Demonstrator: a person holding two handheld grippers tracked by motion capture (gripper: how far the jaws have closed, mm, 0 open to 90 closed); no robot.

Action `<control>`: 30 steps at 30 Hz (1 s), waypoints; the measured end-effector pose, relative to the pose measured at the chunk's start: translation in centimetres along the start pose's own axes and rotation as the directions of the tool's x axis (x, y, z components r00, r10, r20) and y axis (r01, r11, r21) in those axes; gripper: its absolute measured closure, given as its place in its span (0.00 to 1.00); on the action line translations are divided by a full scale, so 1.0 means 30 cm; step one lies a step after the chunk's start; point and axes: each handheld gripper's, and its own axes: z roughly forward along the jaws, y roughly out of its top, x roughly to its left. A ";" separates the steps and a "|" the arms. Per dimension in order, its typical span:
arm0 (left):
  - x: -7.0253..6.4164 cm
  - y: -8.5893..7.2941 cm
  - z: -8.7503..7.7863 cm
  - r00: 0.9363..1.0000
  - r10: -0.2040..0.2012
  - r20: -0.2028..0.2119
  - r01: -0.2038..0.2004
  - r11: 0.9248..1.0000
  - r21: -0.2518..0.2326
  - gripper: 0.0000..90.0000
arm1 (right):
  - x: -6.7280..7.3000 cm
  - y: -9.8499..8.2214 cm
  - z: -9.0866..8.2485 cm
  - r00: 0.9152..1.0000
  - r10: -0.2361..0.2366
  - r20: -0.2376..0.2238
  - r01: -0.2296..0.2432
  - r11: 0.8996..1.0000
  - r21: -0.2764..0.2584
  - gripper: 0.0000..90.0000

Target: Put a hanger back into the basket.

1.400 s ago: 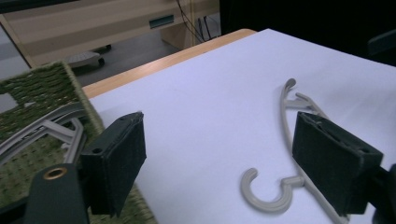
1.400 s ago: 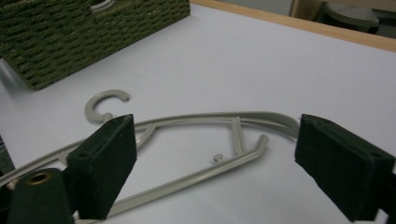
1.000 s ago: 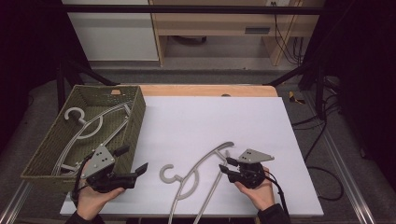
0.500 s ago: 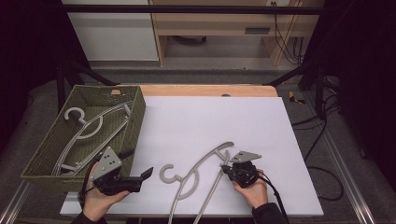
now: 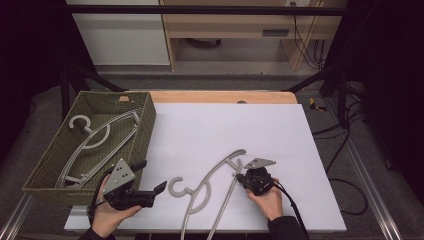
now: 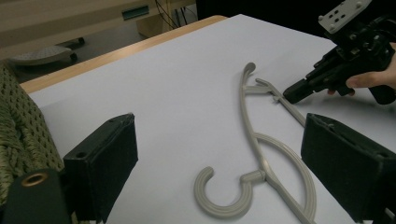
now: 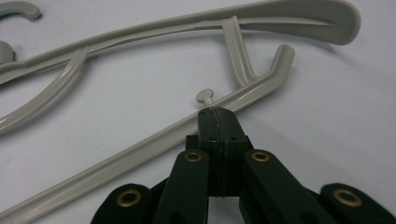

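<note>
A grey plastic hanger lies flat on the white table, its hook toward the left. My right gripper is shut, its tips resting against the hanger's lower bar beside a small peg; the right gripper view shows the pads closed on each other with nothing between them. My left gripper hovers left of the hook. Its jaws have just been opening and stand wide, nothing between them. In the left gripper view the right gripper touches the hanger's far end.
An olive woven basket stands at the table's left edge and holds grey hangers. A wooden strip runs along the table's far edge. Cables hang off the right side.
The right gripper has come down and forward onto the hanger's bar and its jaws have closed. The left gripper has barely shifted, its jaws slightly wider.
</note>
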 end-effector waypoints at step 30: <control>-0.010 -0.013 0.016 1.000 0.007 0.012 -0.007 1.000 0.026 0.14 | 0.165 0.044 0.004 0.977 -0.133 -0.165 0.124 0.990 -0.063 0.99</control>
